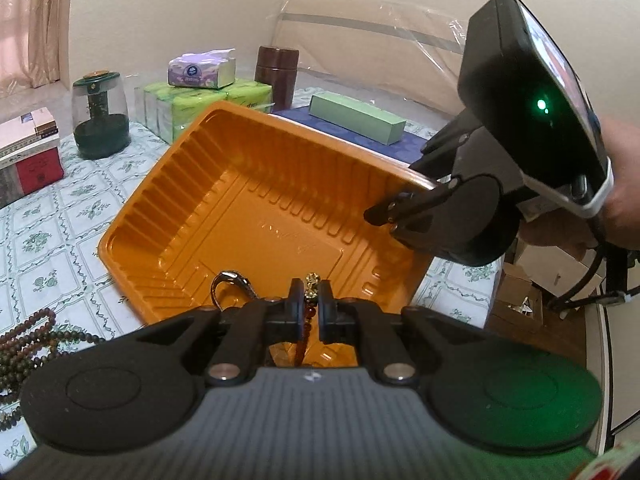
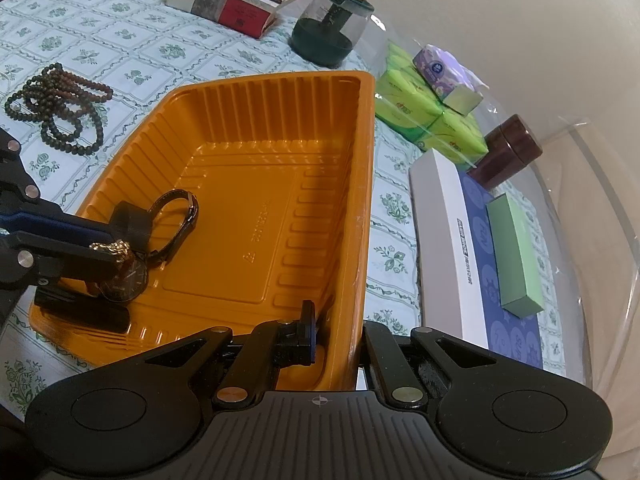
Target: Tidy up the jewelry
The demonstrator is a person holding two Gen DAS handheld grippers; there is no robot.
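Note:
An orange ribbed plastic tray [image 1: 224, 184] [image 2: 280, 152] lies on the flowered tablecloth. My right gripper [image 2: 340, 332] [image 1: 384, 212] is shut on the tray's side wall, one finger [image 2: 306, 328] inside and the other hidden behind the wall. My left gripper [image 1: 311, 304] [image 2: 120, 240] hangs over the tray's near corner, shut on a watch [image 2: 122, 280] with a dark round face, a gold-coloured piece [image 1: 312, 282] and a black strap loop with a metal clasp [image 1: 228, 284]. A pile of dark bead strings [image 2: 60, 112] [image 1: 28, 344] lies on the cloth beside the tray.
Along the wall stand stacked books [image 2: 240, 0], a glass jar on a green base [image 2: 328, 32], green tissue packs [image 2: 432, 120], a brown jar [image 2: 508, 152] and a white-and-blue box [image 2: 444, 240] carrying a green box [image 2: 516, 256]. Past the table edge are cardboard boxes [image 1: 520, 292].

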